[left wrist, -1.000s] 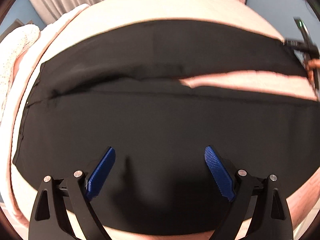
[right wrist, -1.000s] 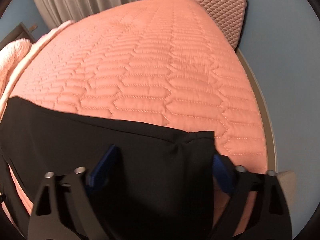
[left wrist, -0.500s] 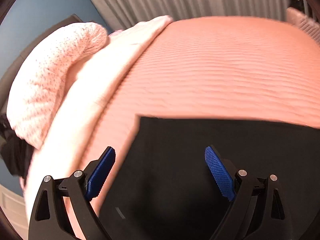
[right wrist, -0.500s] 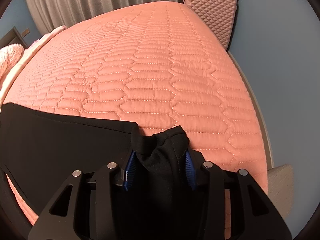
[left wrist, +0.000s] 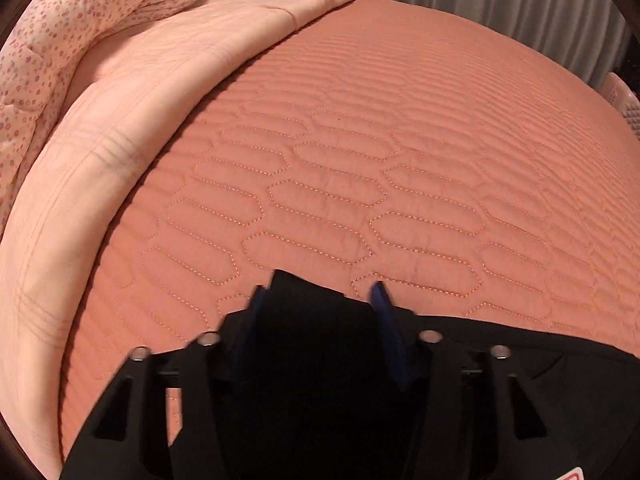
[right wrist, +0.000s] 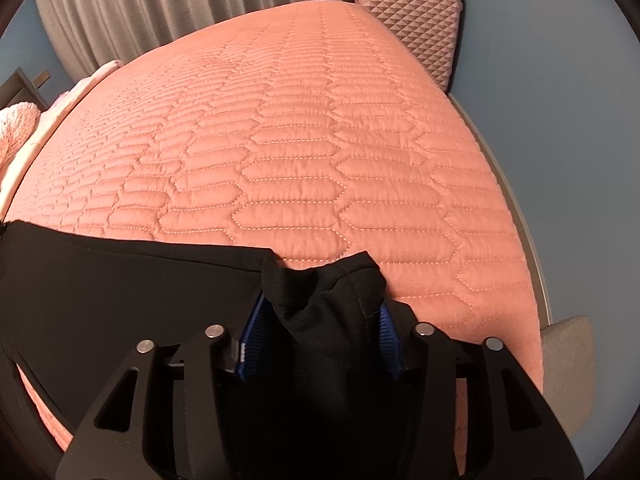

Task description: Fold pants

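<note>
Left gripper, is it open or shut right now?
Shut: the left gripper has black pants fabric bunched between its blue fingers.

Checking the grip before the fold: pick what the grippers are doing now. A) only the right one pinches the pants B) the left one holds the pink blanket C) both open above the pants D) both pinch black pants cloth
D: the left gripper and the right gripper each have bunched black pants cloth clamped between their blue fingers.
</note>
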